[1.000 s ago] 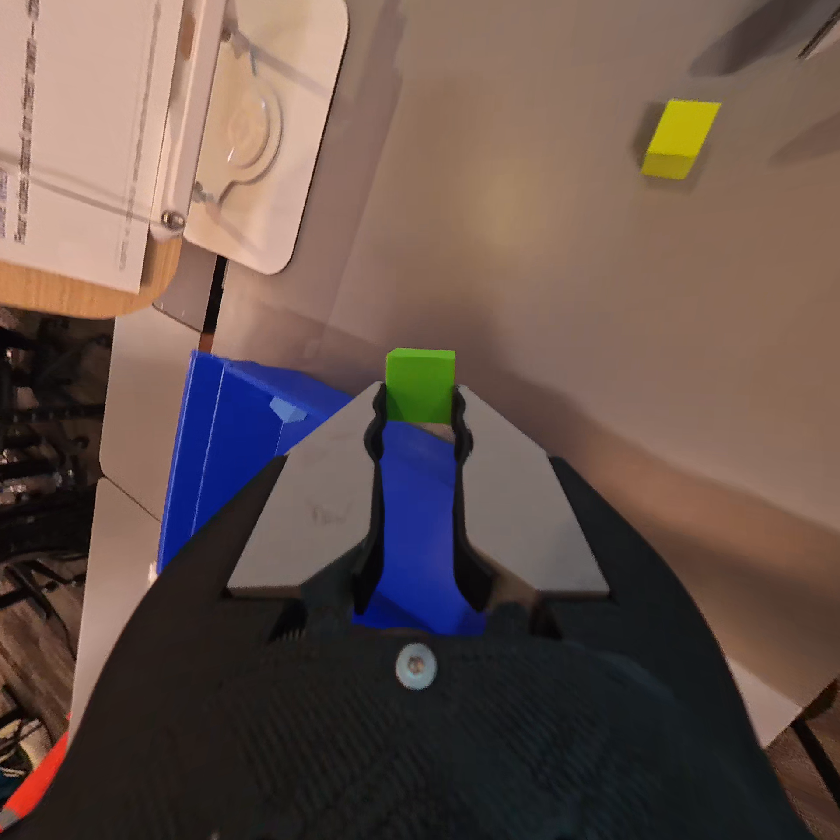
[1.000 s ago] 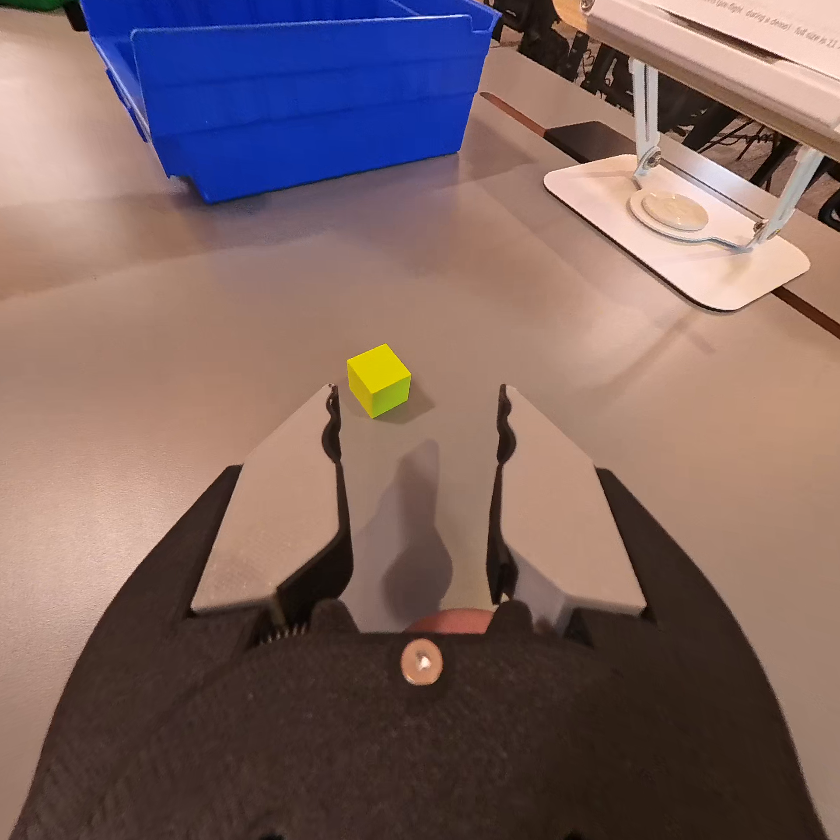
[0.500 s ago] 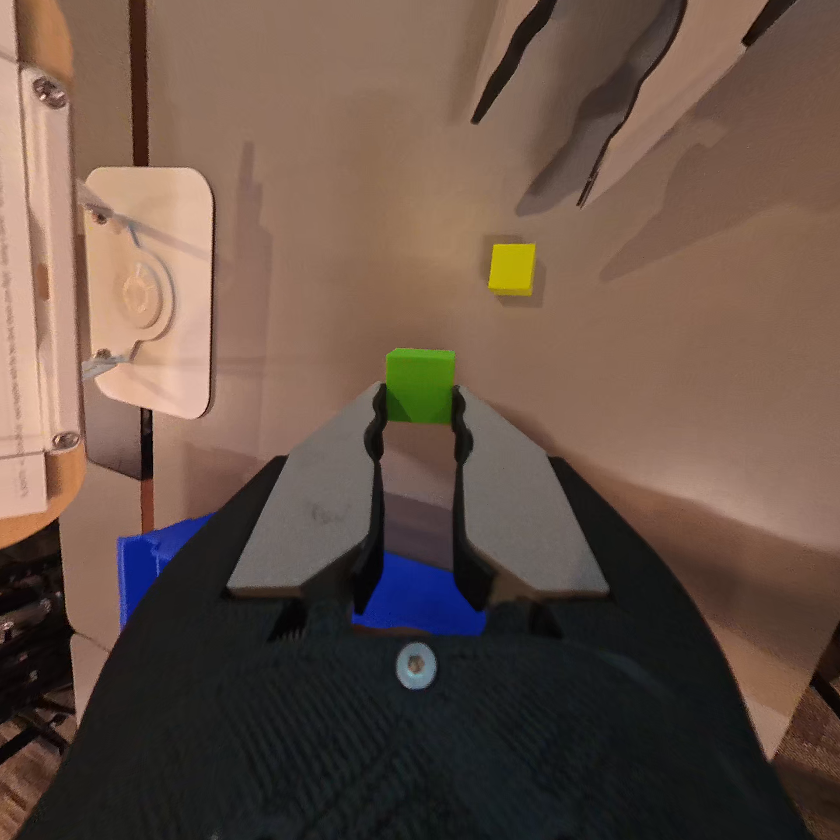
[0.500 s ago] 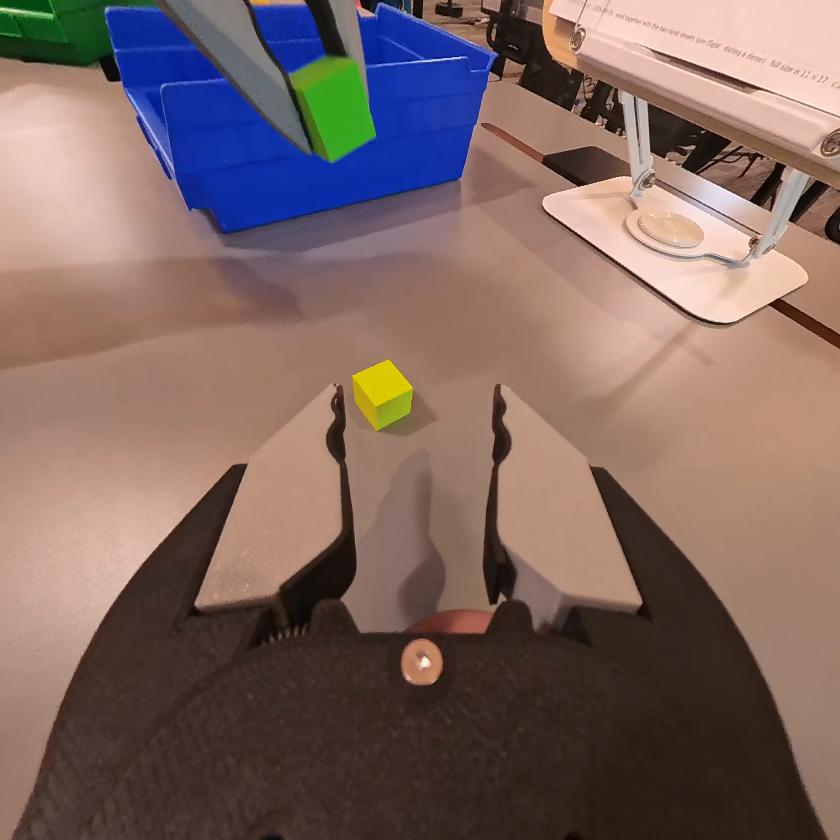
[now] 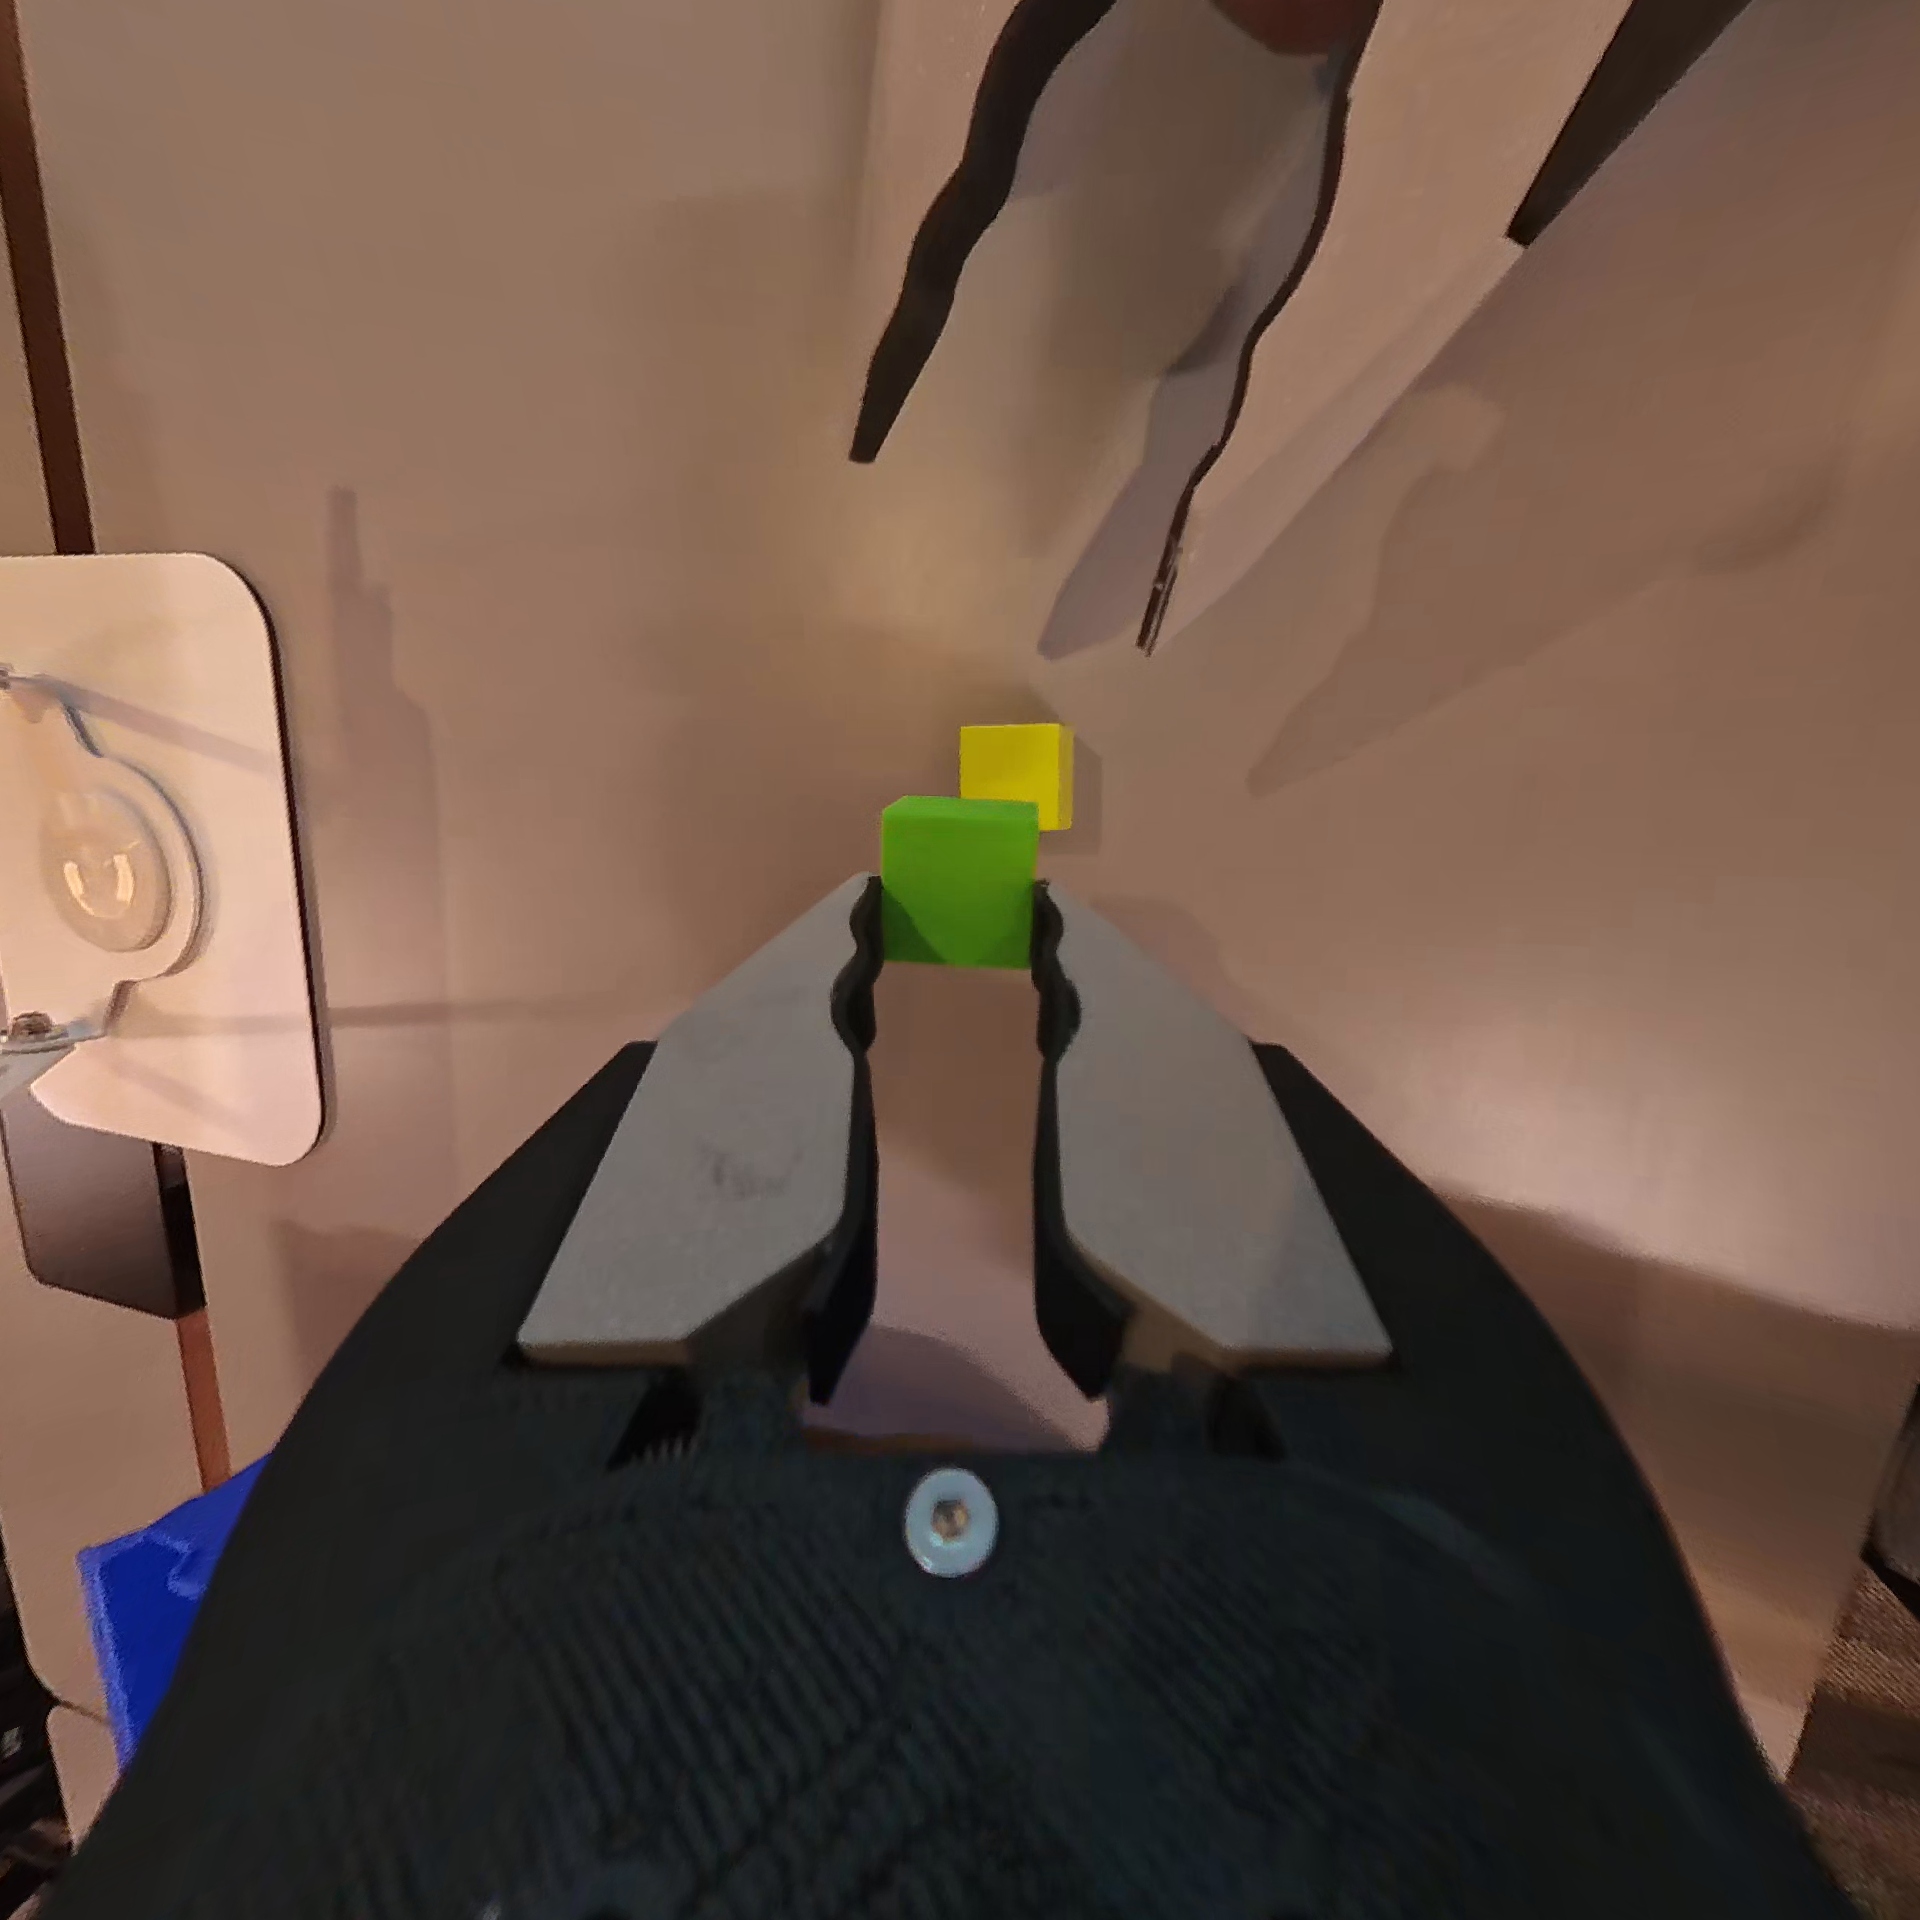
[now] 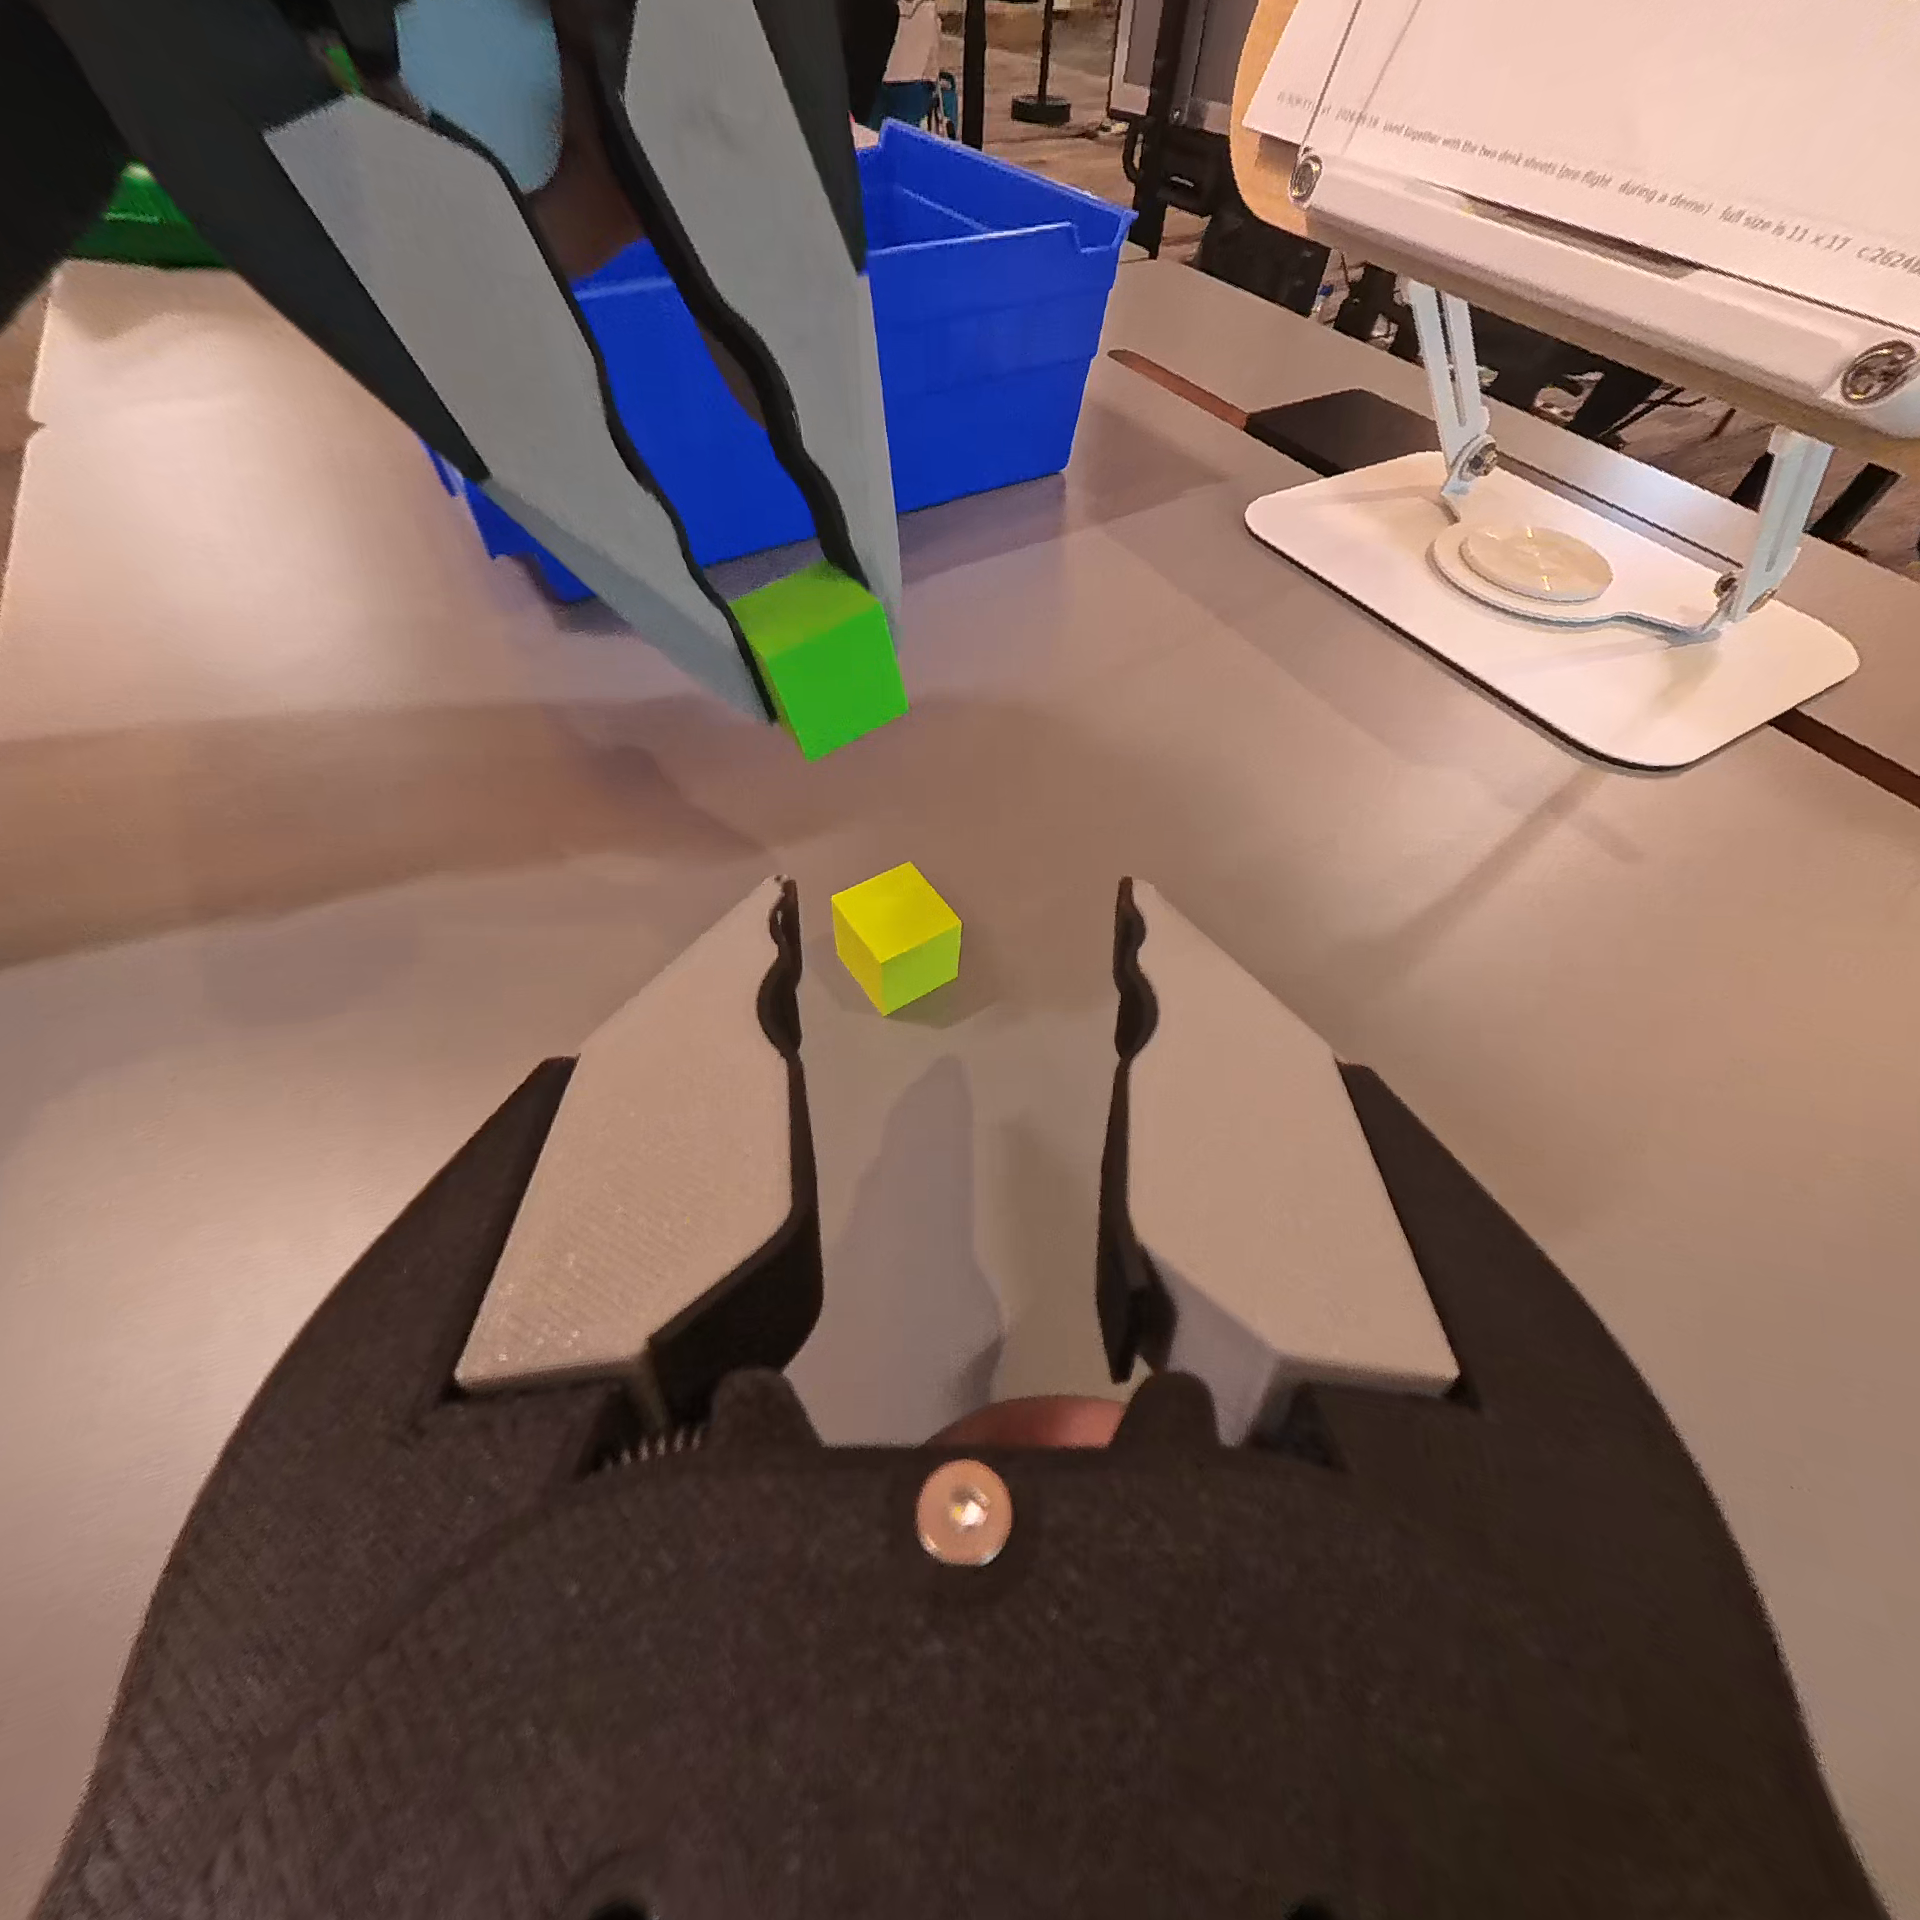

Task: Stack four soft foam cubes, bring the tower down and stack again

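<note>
sheet (image 6: 1621,135): printed text on stand | table (image 6: 1351,935): grey, yellow cube (image 6: 896,937) | left gripper (image 5: 958,920) clamps green cube (image 5: 958,883) | right gripper (image 6: 956,935) agape, empty

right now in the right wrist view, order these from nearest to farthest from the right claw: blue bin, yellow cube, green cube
1. Yellow cube: on the table just ahead of the right claw, apart from both open fingers, nearer the left one.
2. Green cube: higher and farther, left of centre, clamped in the left claw.
3. Blue bin: at the back, behind the left claw.
</note>
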